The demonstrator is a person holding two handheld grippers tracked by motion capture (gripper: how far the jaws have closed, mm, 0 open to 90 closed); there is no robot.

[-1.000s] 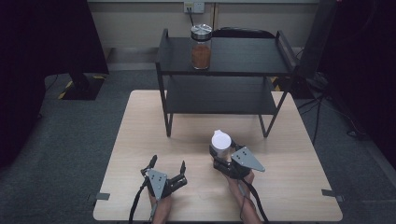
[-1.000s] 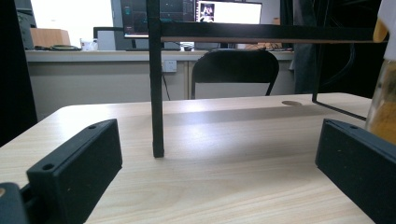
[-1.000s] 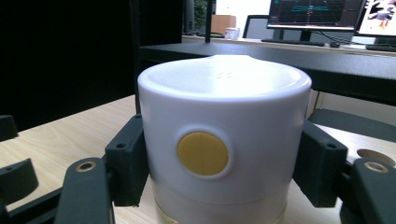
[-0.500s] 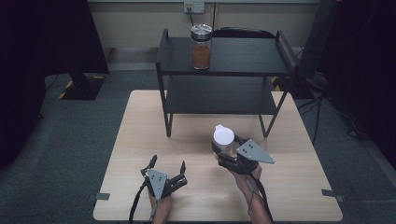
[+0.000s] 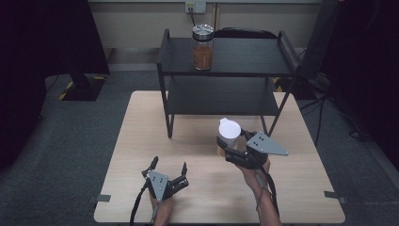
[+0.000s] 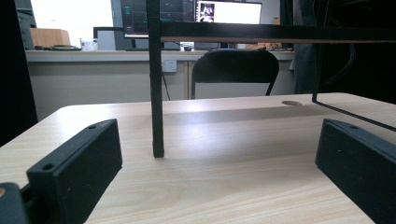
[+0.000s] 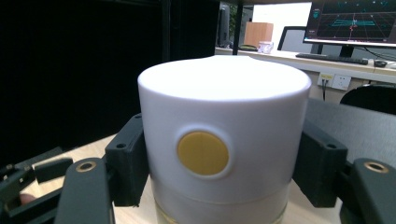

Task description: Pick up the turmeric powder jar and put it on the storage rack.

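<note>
Two grippers are in my hands. My right gripper (image 5: 229,149) has its jaws clamped on the white-capped jar (image 5: 229,131), lifted off the table (image 5: 141,136) just in front of the black rack's (image 5: 226,56) front right leg. My left gripper (image 5: 168,169) rests near the table's front edge, jaws wide apart with nothing between them. A brown-filled jar (image 5: 203,44) stands on the rack's top shelf.

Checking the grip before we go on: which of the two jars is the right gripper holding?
The white-lidded jar, clamped in the right gripper over the table; the metal-lidded jar of brown contents stands alone on the rack's top shelf.
</note>
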